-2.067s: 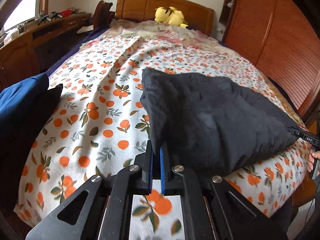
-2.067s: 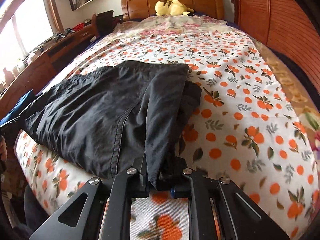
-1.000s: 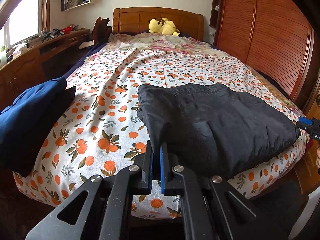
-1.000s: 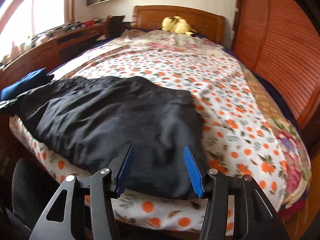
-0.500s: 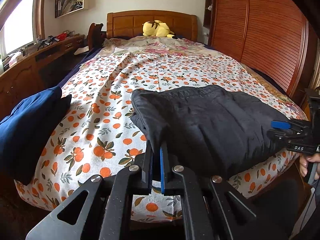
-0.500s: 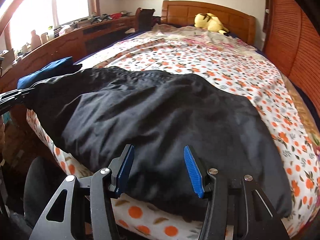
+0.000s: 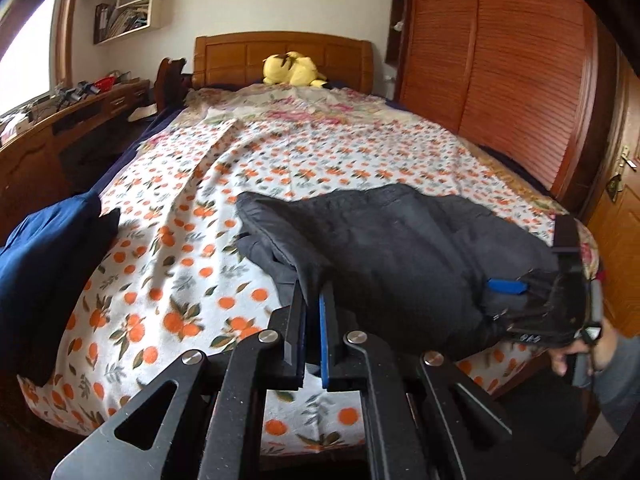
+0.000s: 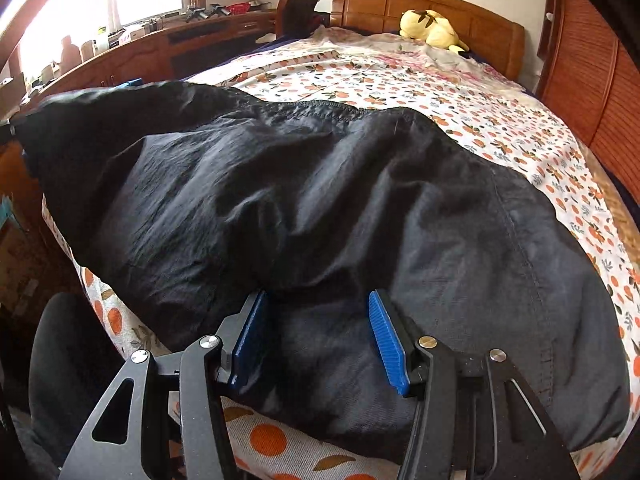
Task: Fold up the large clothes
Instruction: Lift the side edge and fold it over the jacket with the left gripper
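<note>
Black garment spread across the foot of the bed, one corner pinched, the other side not gripped.

The left gripper [image 7: 312, 300] has its jaws pressed together on a fold at the near left corner of the black garment [image 7: 400, 248], which lies across the near end of the orange-print bedspread [image 7: 280, 160]. The right gripper [image 8: 316, 336] stands with its blue pads spread apart, low over the garment's near edge; the cloth bulges up between them, but the pads do not seem to press on it, though the dark fabric makes that hard to judge. A folded blue cloth [image 7: 44, 248] sits at the bed's left edge, and a yellow plush toy [image 7: 292, 68] rests by the headboard.
</note>
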